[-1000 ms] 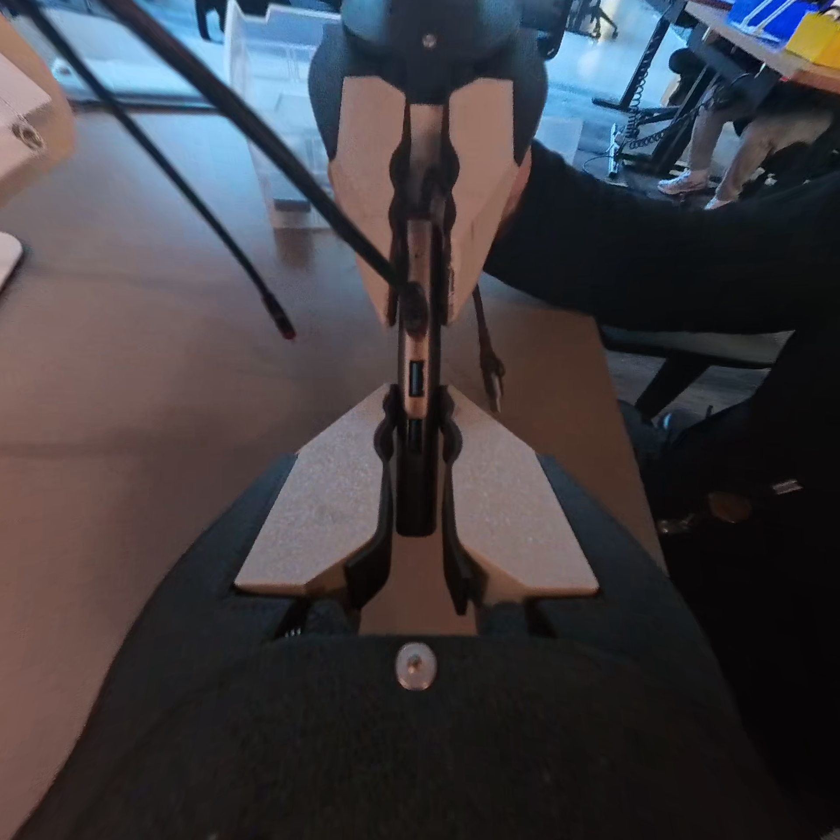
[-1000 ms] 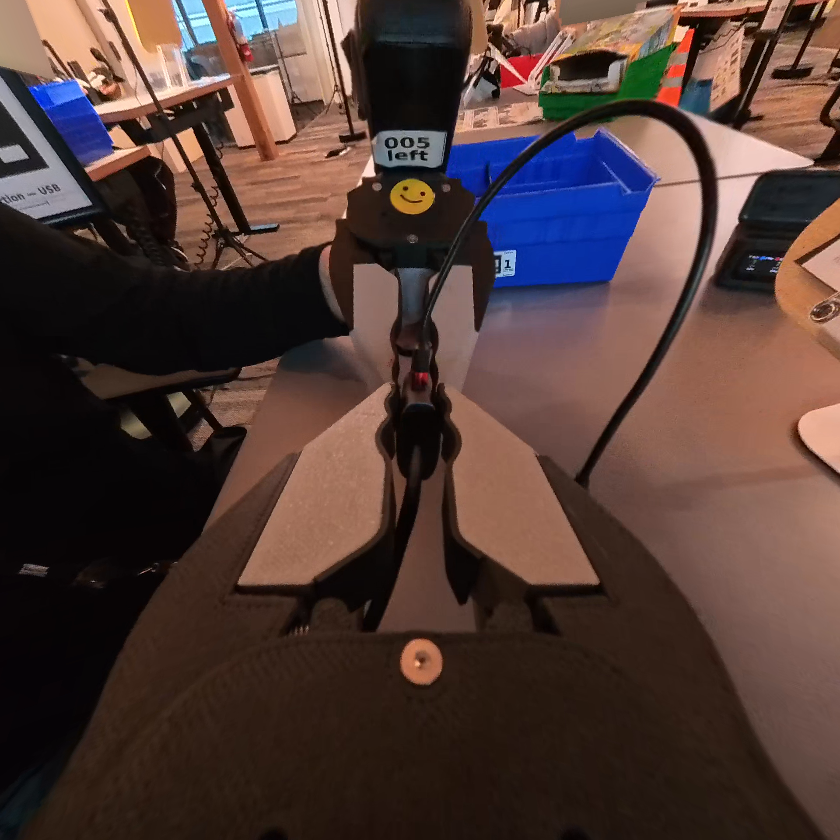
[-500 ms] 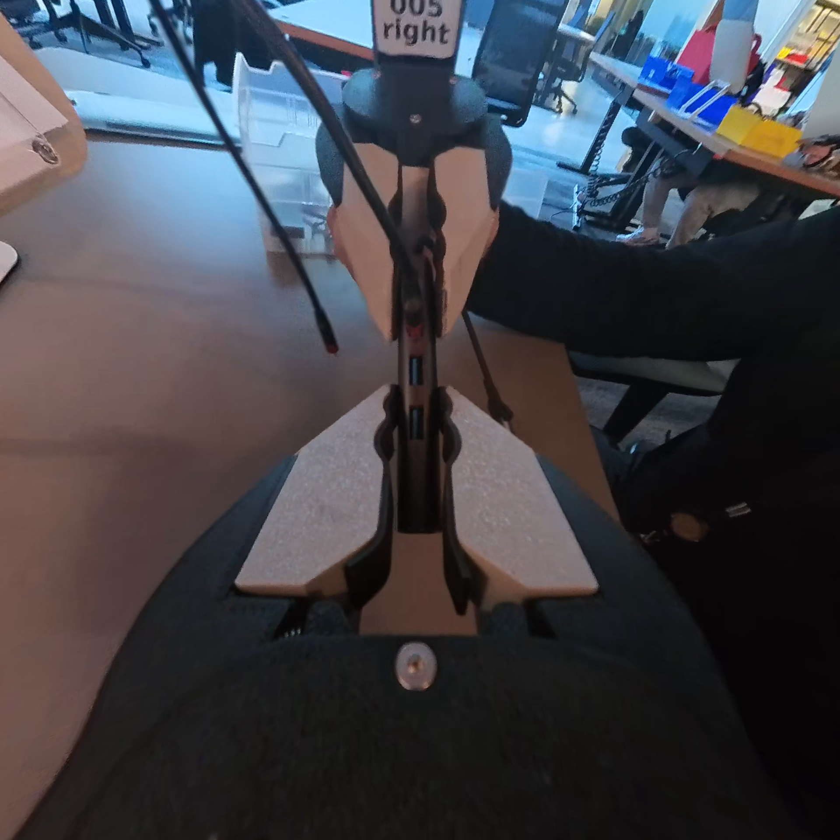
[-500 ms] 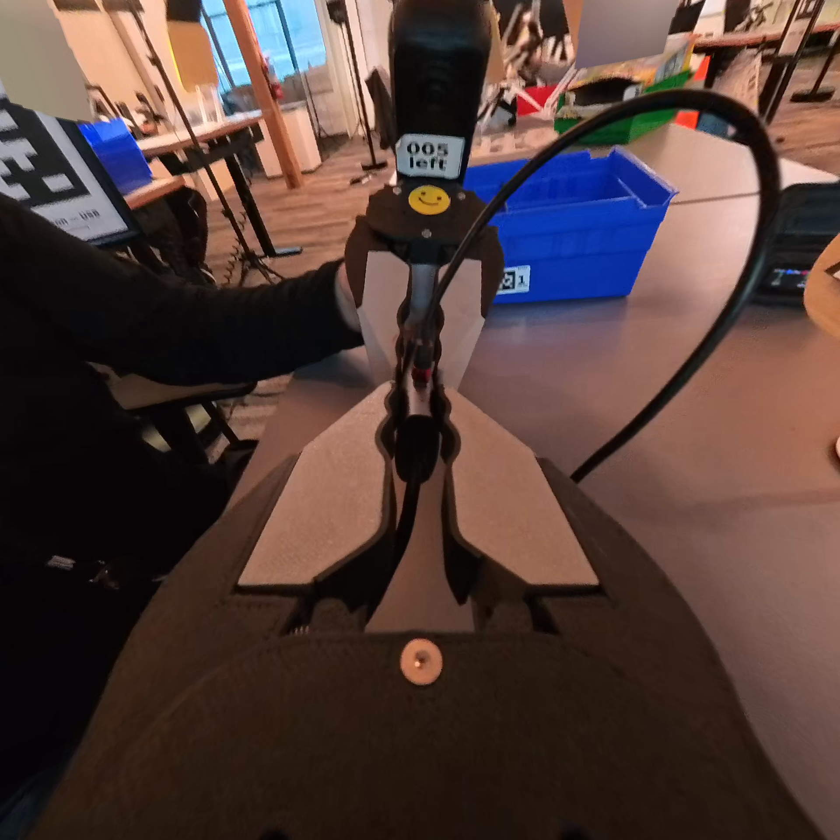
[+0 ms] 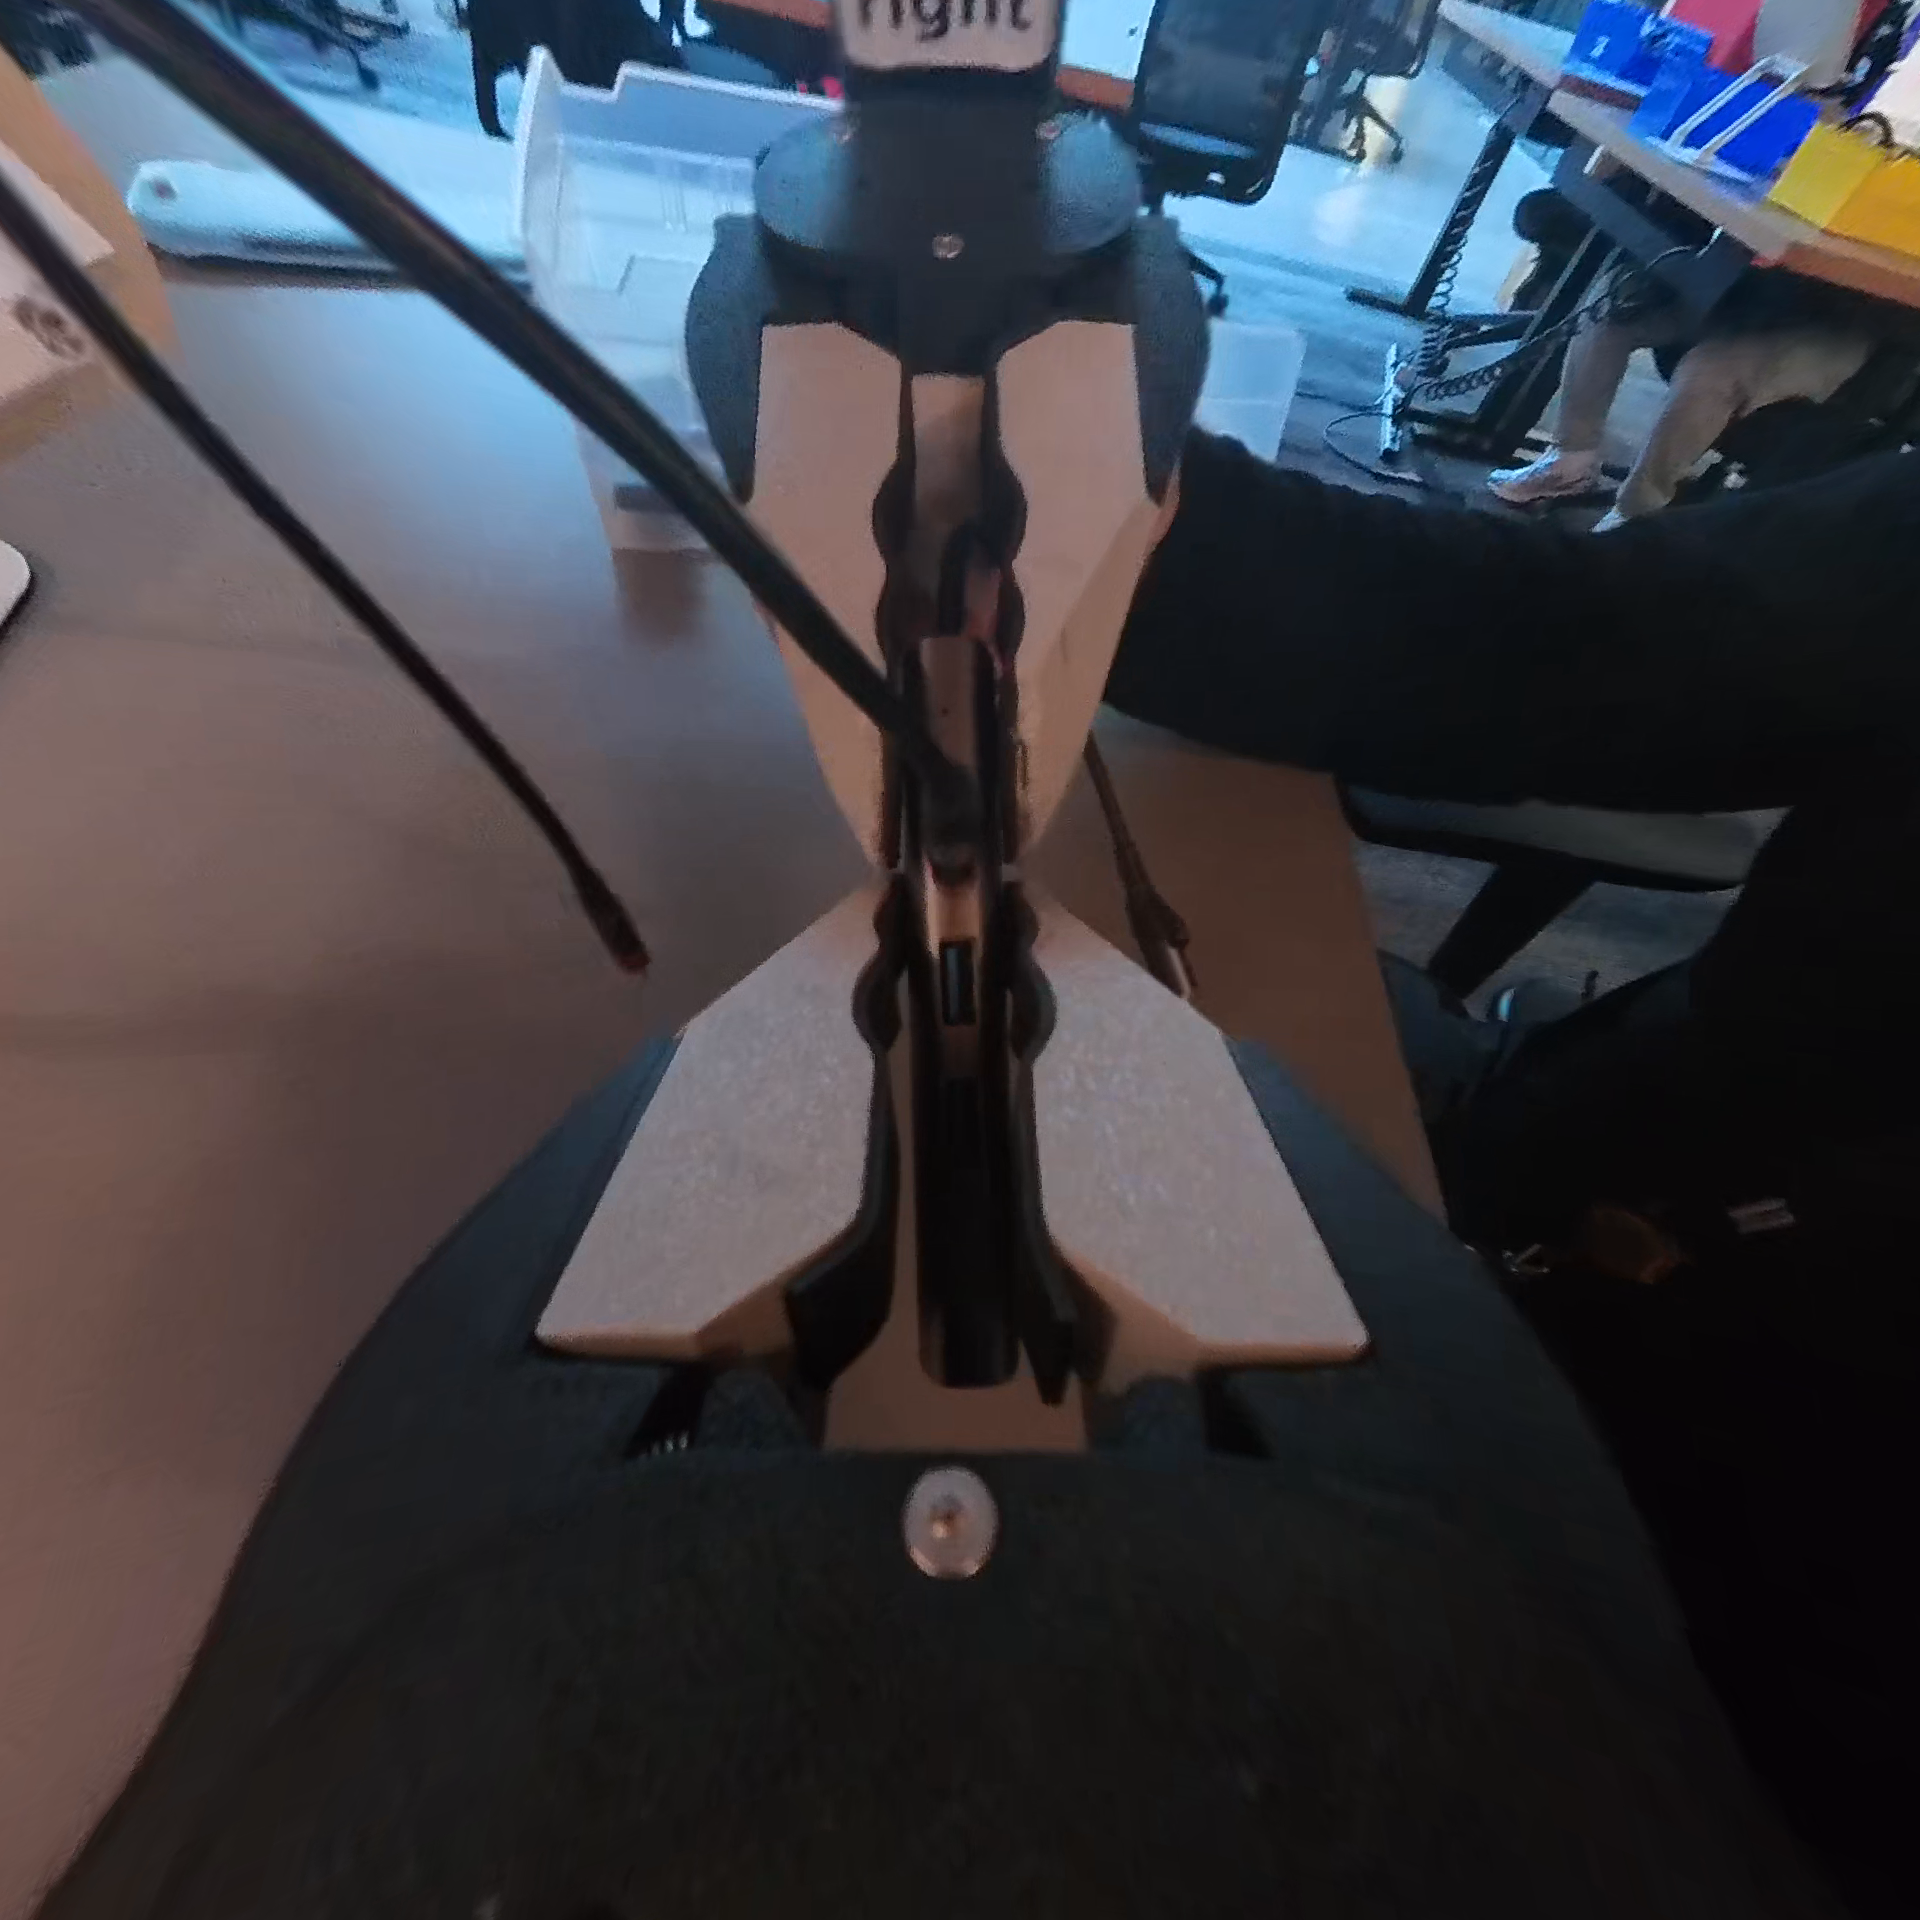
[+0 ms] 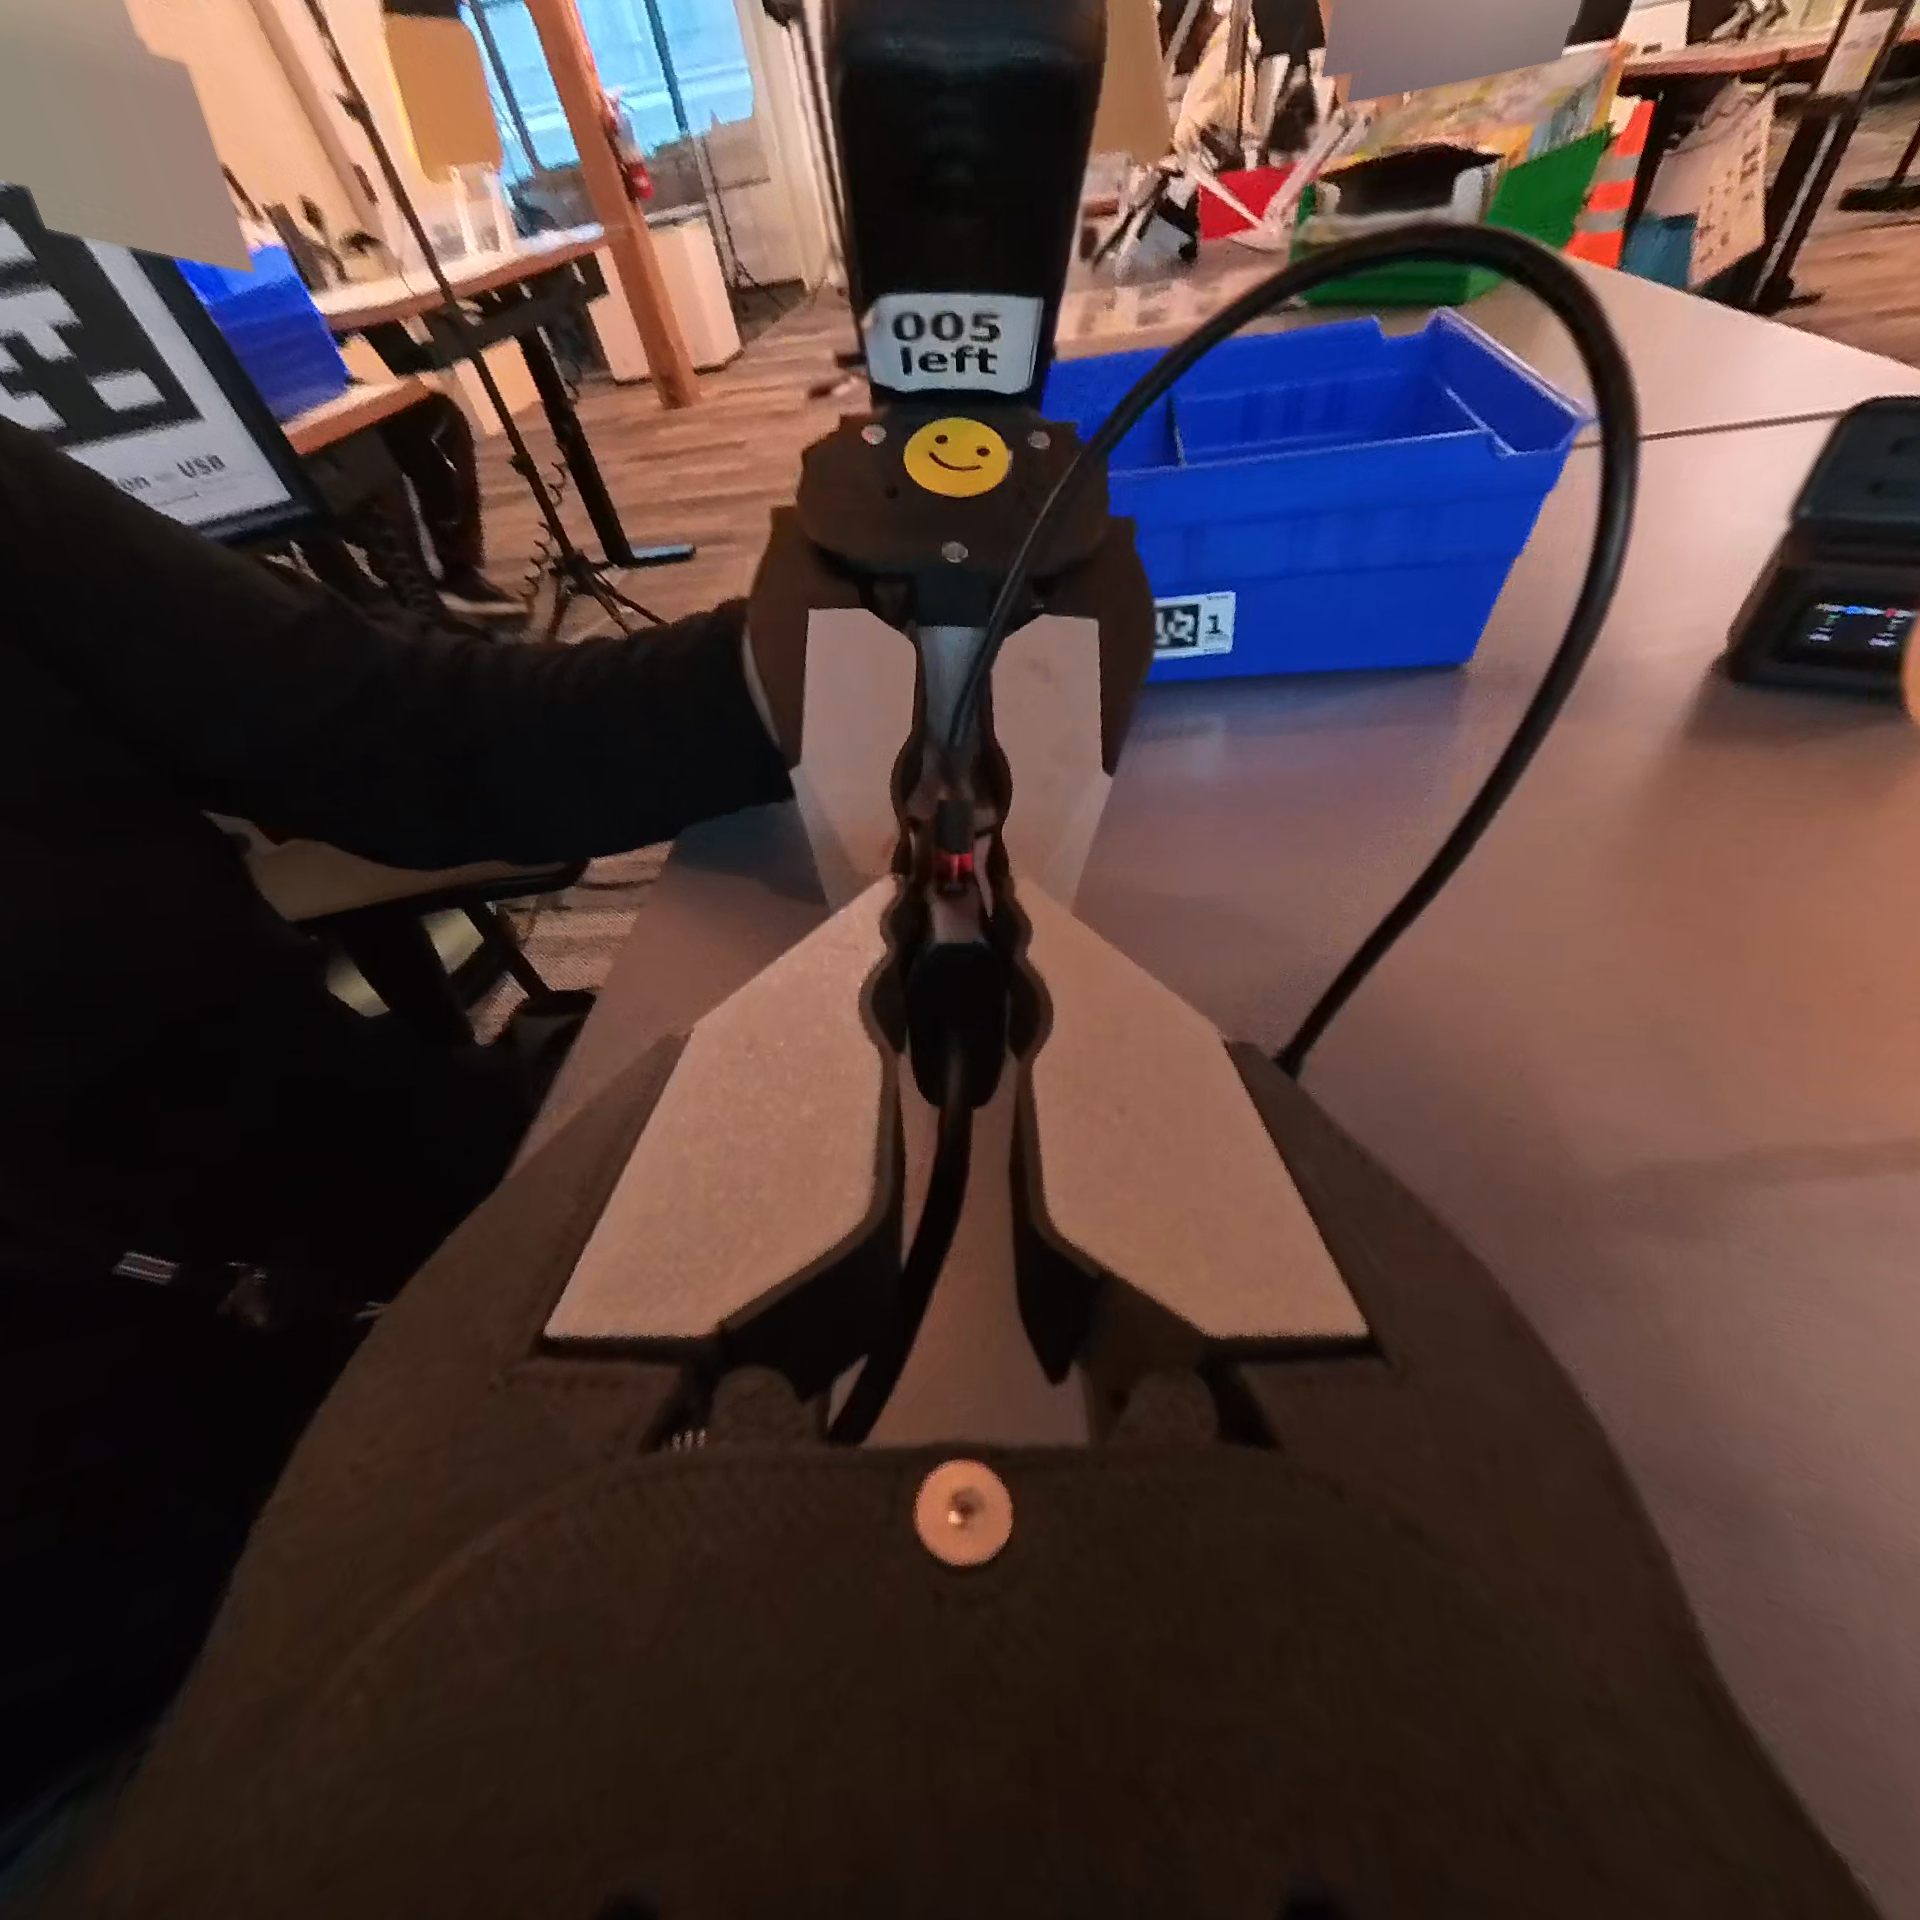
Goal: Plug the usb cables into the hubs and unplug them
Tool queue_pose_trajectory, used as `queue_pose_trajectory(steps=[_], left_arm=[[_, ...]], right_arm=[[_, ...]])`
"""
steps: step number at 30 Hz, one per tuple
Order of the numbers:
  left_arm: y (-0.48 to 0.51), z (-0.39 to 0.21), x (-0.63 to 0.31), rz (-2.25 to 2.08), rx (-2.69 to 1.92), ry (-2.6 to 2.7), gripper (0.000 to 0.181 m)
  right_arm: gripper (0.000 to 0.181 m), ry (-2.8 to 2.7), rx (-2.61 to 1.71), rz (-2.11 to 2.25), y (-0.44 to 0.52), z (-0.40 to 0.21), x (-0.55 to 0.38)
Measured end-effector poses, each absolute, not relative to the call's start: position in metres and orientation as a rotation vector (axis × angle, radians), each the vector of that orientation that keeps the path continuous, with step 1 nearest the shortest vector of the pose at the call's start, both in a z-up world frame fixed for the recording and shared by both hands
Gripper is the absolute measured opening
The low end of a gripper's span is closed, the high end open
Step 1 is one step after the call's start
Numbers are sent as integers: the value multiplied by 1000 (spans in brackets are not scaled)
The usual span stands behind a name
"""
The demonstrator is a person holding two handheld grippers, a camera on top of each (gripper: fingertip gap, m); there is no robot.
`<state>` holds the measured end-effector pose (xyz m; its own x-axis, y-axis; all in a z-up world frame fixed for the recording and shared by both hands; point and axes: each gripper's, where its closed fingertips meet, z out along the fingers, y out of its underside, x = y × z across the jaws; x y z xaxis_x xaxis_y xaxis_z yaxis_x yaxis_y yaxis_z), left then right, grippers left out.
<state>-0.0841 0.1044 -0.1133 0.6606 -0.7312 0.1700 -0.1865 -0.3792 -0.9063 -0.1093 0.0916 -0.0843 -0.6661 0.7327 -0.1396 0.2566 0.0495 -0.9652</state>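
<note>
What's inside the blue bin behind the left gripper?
The blue bin shows a smaller blue tray sitting in it and bare inner walls. Its floor and its near left end are hidden by the front wall and the left gripper.

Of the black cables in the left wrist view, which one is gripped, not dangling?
The thick cable, whose end sits in the right hand-held gripper at the hub. The thin red-tipped cable hangs free.
</note>
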Motion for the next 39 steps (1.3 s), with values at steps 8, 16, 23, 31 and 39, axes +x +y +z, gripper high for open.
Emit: queue_pose_trajectory(steps=[8,16,23,31,39], left_arm=[[104,-125,-84,-689,-1976,730,15],[104,-136,-78,-669,-2019,758,15],[105,-139,-78,-671,-2029,758,15],[105,-142,-80,-644,-2044,766,15],[109,-146,-83,-605,-2056,753,15]], right_arm=[[5,-1937,-971,1589,94,-83,-109],[0,-2010,-968,1476,95,-90,-104],[7,-2076,-1022,1440,93,-101,-102],[4,-2080,-1047,1442,93,-105,-105],[3,-2085,-1032,1364,96,-109,-109]])
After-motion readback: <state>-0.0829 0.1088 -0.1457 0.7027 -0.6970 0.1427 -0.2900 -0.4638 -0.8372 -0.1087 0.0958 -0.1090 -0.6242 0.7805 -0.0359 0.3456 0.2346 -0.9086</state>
